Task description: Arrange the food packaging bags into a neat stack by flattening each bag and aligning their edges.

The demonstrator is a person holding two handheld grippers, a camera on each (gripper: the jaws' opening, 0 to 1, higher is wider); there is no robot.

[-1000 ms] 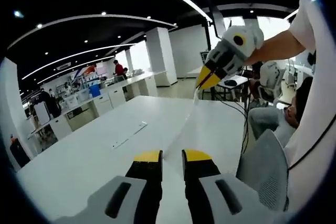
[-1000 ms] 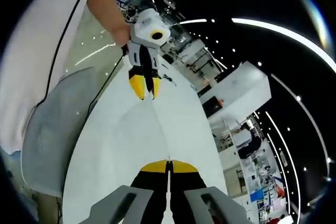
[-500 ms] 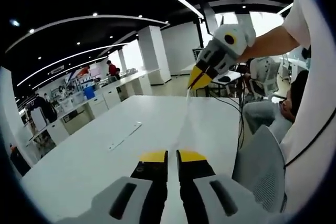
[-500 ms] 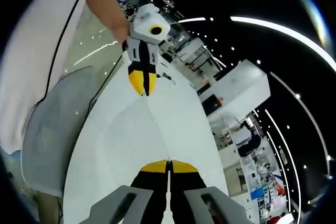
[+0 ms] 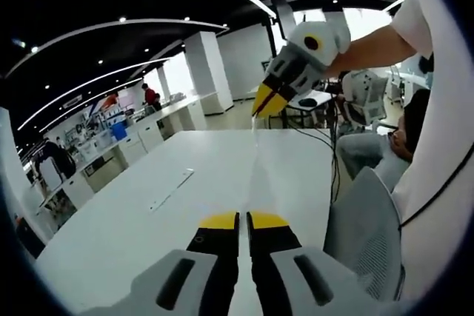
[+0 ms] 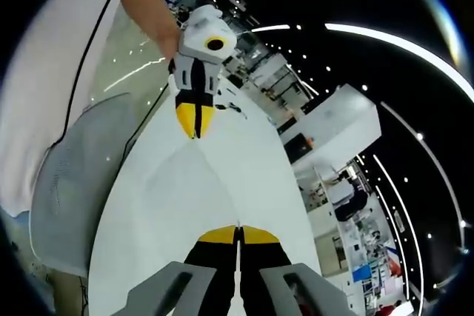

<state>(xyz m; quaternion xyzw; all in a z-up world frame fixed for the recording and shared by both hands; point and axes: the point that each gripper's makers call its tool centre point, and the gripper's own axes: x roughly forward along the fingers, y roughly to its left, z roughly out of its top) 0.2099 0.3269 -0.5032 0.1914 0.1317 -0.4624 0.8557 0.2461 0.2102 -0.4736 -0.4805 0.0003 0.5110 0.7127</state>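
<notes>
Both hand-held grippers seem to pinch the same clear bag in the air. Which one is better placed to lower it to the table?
Left, probably. The left hand-held gripper holds the clear bag low near the white table; the right hand-held gripper holds the other end well above it.

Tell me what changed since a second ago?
The left gripper closed its jaws onto the clear bag; a second ago they stood apart. The right gripper stayed shut on the bag's other end, so the bag hangs stretched between both above the table.
</notes>
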